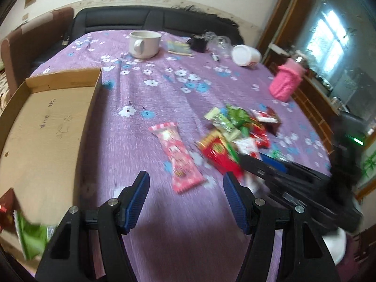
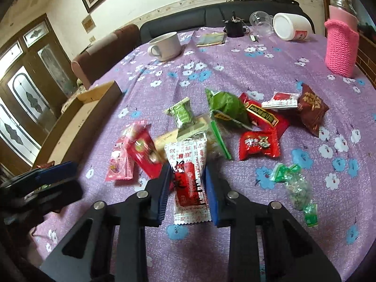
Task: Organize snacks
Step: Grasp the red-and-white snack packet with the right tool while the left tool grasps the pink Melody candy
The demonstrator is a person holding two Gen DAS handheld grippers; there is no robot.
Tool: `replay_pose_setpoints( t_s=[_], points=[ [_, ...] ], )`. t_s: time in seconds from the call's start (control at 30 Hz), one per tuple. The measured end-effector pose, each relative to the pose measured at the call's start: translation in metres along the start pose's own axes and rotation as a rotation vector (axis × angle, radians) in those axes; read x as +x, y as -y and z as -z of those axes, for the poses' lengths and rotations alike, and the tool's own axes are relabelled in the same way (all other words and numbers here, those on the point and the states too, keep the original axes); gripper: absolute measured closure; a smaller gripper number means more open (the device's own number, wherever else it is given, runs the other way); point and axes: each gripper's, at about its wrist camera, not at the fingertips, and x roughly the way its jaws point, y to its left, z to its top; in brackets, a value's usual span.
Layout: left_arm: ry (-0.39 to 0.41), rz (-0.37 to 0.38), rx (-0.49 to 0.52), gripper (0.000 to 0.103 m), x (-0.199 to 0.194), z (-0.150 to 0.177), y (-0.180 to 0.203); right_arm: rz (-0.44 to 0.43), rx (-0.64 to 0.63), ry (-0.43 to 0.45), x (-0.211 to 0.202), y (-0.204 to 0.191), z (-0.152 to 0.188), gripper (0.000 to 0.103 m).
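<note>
A heap of snack packets lies on the purple flowered tablecloth. My right gripper is shut on a white and red packet, with a blue pad against each long side. In the left wrist view, my left gripper stands open with nothing between its pads. A pink packet lies just beyond its fingertips, with a red packet to the right of it. The cardboard box sits on the left, with a green packet and a dark red one in its near corner.
At the back stand a white mug, a tipped white tub, clear cups and a small black object. A jar in a pink knitted sleeve is at the right. A loose green sweet packet lies near the right gripper.
</note>
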Motion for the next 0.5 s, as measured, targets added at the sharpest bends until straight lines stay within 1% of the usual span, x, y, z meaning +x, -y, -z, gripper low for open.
replay_pose_setpoints(
  t_s=[0.03, 0.13, 0.3, 0.4, 0.43, 0.47, 0.5],
  points=[
    [0.002, -0.010, 0.005, 0.038, 0.006, -0.003, 0.001, -0.003, 0.007, 0.000, 0.000, 0.001, 0.000, 0.072],
    [0.009, -0.075, 0.045, 0.040, 0.022, -0.014, 0.006, -0.013, 0.028, 0.000, -0.001, 0.005, -0.001, 0.072],
    [-0.010, -0.120, 0.066, 0.040, 0.044, -0.024, 0.007, -0.023, 0.027, 0.020, -0.006, 0.004, -0.002, 0.072],
    [-0.032, -0.140, 0.071, 0.041, 0.058, -0.024, 0.006, -0.020, 0.019, 0.036, -0.009, 0.001, -0.002, 0.072],
    [-0.017, -0.144, 0.086, 0.052, 0.057, -0.023, 0.008, -0.022, 0.019, 0.038, -0.010, 0.001, -0.002, 0.072],
    [-0.017, -0.147, 0.095, 0.061, 0.056, -0.023, 0.008, -0.024, 0.022, 0.039, -0.010, 0.001, -0.003, 0.072],
    [-0.017, -0.146, 0.103, 0.080, 0.055, -0.022, 0.008, -0.025, 0.025, 0.041, -0.010, 0.001, -0.002, 0.072]
  ],
)
